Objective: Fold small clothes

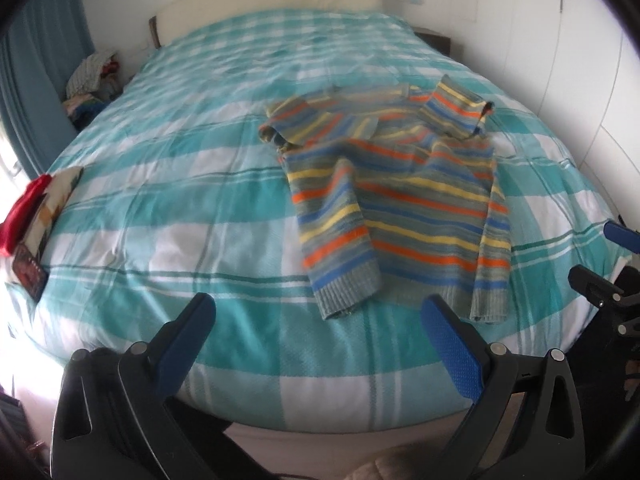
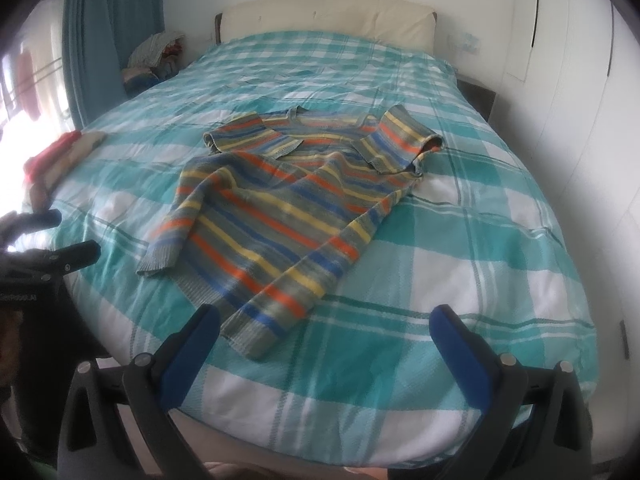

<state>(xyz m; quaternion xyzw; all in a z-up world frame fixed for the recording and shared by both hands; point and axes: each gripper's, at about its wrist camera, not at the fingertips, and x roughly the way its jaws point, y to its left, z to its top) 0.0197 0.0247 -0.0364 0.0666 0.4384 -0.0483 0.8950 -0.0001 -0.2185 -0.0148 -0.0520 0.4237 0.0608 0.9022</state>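
The striped sweater (image 2: pixel 288 196) lies on the bed (image 2: pixel 500 240), sleeves folded in; both grippers (image 1: pixel 316 320) (image 2: pixel 326 330) hover with jaws wide open, empty; body fold remains.

Both claws, left (image 1: pixel 316 322) & right (image 2: pixel 326 332): black plastic frames w/ silver rivets, blue textured finger pads (image 1: pixel 454 350).

Both wrist cameras look from the foot of the bed (image 1: pixel 168 216) toward its headboard (image 2: pixel 328 20), angled down over spread jaws, set back from the striped sweater (image 1: pixel 400 184). The left view stands left of the sweater, the right view right of it (image 2: pixel 280 200). Both share bed, sweater, headboard and the blue curtain (image 2: pixel 108 32); each catches the other gripper at its edge.
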